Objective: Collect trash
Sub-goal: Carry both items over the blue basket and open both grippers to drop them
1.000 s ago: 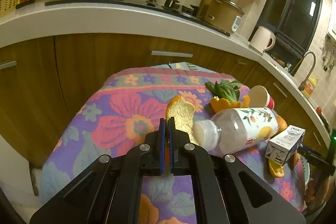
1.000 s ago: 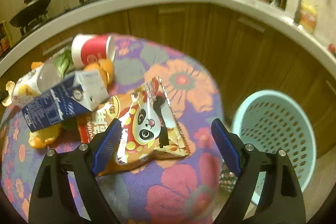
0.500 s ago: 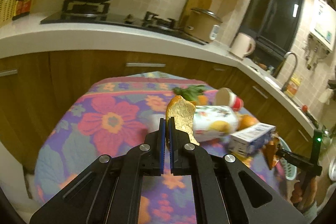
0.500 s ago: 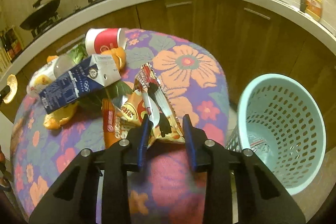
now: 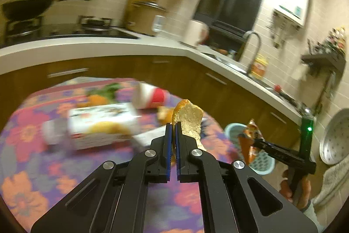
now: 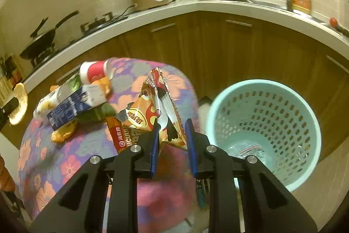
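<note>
Foil crinkles between the blue pads of my right gripper [image 6: 171, 123], which pinches a snack packet [image 6: 162, 102] by its lower edge, clear of the cloth, with the basket [image 6: 264, 134] just to its right so the drop should be short. A scrap already lies at the basket's bottom. My left gripper [image 5: 173, 127] is clamped nearly flat on a peel [image 5: 189, 121], thin enough that the pads almost meet; it stands up ahead of the tips, the table [image 5: 32, 167] below. Left of my right tool a carton [image 6: 74, 106], a bottle [image 6: 50, 99] and a cup [image 6: 93, 71] wait on the cloth. I judge both loads bound for the basket.
</note>
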Available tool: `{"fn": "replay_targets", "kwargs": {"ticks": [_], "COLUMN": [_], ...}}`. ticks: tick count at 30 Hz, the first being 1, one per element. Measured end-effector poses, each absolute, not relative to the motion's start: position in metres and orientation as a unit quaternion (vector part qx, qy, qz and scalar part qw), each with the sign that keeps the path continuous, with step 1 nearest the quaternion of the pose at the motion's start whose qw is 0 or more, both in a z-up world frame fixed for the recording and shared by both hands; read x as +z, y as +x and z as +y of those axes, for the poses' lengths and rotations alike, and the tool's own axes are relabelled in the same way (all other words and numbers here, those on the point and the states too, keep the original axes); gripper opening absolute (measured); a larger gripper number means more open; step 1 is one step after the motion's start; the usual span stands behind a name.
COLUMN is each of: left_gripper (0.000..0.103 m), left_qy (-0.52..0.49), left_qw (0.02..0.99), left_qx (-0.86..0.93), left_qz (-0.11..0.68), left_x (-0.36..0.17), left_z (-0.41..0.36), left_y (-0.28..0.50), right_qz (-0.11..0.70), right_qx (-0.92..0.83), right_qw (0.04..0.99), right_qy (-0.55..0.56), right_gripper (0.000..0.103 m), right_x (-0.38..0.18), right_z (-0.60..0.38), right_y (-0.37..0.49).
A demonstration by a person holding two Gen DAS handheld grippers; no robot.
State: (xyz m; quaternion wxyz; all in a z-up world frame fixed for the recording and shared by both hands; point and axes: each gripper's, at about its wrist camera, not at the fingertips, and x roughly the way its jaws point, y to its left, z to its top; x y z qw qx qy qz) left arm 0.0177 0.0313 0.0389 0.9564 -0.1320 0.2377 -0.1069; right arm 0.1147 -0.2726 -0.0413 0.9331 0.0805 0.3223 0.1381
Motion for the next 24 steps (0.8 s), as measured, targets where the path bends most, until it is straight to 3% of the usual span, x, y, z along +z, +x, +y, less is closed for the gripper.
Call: {"fn": "replay_targets", "kwargs": {"ticks": [15, 24], "left_gripper": [0.001, 0.001], "left_qy": [-0.078, -0.045], "left_qw": [0.931, 0.902], "left_qx": [-0.237, -0.269], "left_qz": [0.268, 0.334], "left_x": [0.032, -0.016], "left_z": [-0.142, -0.227], "left_y": [0.109, 0.161], "right_qz": [0.32, 0.368], "right_qx": [0.018, -0.019], "right_qw": [0.934, 0.914], "right_qy": [0.156, 0.172], "right_gripper": [0.017, 0.021], "right_x": [-0.073, -0.112], "right_z": [-0.405, -0.428], "right_y": [0.124, 0.147]}}
